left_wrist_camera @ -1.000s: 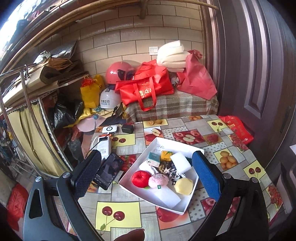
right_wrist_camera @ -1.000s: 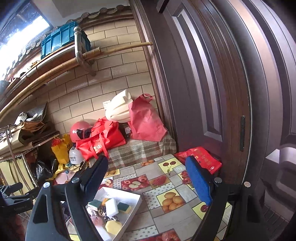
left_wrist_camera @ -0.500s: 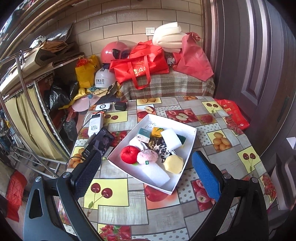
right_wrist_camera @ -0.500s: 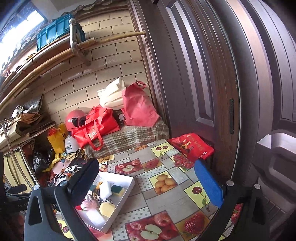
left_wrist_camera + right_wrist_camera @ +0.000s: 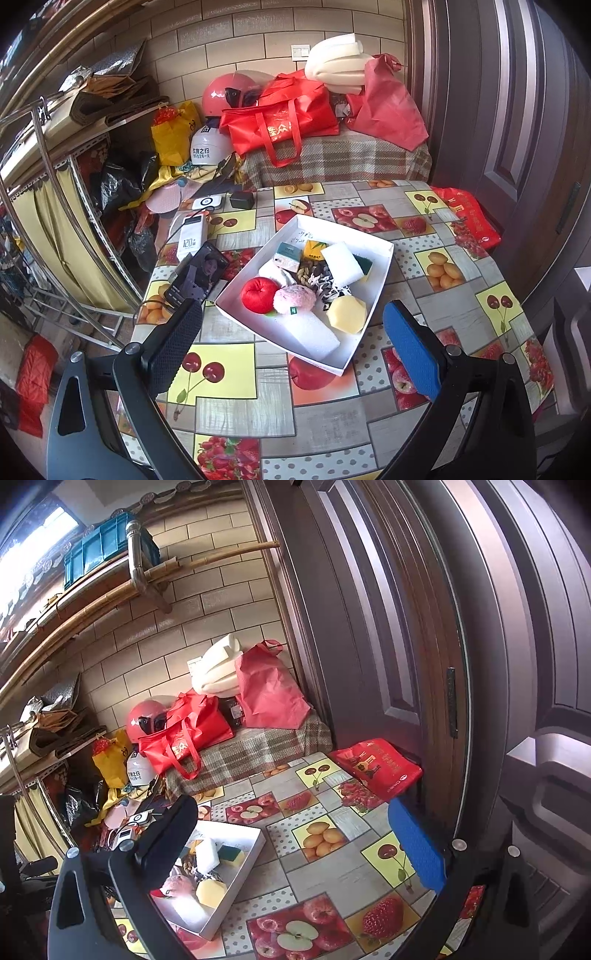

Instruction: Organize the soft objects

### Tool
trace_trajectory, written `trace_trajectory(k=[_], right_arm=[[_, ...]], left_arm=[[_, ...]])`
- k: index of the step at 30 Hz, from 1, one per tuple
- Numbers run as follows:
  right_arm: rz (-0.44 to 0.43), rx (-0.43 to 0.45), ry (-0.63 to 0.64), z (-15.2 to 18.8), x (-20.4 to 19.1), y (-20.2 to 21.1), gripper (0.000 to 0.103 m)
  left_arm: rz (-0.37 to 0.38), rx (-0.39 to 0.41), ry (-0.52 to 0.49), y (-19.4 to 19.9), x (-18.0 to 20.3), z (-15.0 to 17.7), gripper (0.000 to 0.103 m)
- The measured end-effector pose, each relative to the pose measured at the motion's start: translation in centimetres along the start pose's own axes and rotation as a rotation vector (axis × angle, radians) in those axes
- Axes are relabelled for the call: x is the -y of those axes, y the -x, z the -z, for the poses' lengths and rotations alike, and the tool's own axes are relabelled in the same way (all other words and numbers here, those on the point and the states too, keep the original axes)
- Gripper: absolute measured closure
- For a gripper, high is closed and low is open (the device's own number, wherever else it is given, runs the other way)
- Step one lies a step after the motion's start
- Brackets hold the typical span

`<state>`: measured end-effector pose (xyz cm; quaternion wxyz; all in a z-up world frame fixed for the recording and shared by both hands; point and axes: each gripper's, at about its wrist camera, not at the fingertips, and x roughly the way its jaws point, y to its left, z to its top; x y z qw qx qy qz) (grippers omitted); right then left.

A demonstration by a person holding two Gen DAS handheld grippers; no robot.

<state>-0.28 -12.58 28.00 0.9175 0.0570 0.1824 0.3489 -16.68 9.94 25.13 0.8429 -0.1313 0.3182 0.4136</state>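
A white tray (image 5: 376,280) sits on the fruit-print table. It holds soft things: a red plush apple (image 5: 258,294), a pink fluffy ball (image 5: 294,298), a yellow hexagon sponge (image 5: 347,314), a white foam block (image 5: 314,332), a white sponge (image 5: 341,263) and a green-yellow scrub sponge (image 5: 364,263). My left gripper (image 5: 291,350) is open and empty, above the tray's near edge. My right gripper (image 5: 295,845) is open and empty over the table, right of the tray (image 5: 243,871).
A phone (image 5: 197,275), a power bank (image 5: 190,236) and chargers lie left of the tray. Red bags (image 5: 280,118), helmets and foam are piled on the plaid bench behind. A red packet (image 5: 376,766) lies at the table's right edge by the dark door.
The left gripper pulled back and rose, so the tray looks farther off. The right gripper moved right and tilted down toward the table. Both stayed open.
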Motion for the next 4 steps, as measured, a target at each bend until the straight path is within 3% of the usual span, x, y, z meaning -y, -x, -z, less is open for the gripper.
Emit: trace_trajectory(k=[4], right_arm=[[-0.006,0.002,-0.003,-0.04,0.00,0.05,0.000]], left_arm=[[0.002,0.000,0.003,-0.03,-0.23,0.10,0.004]])
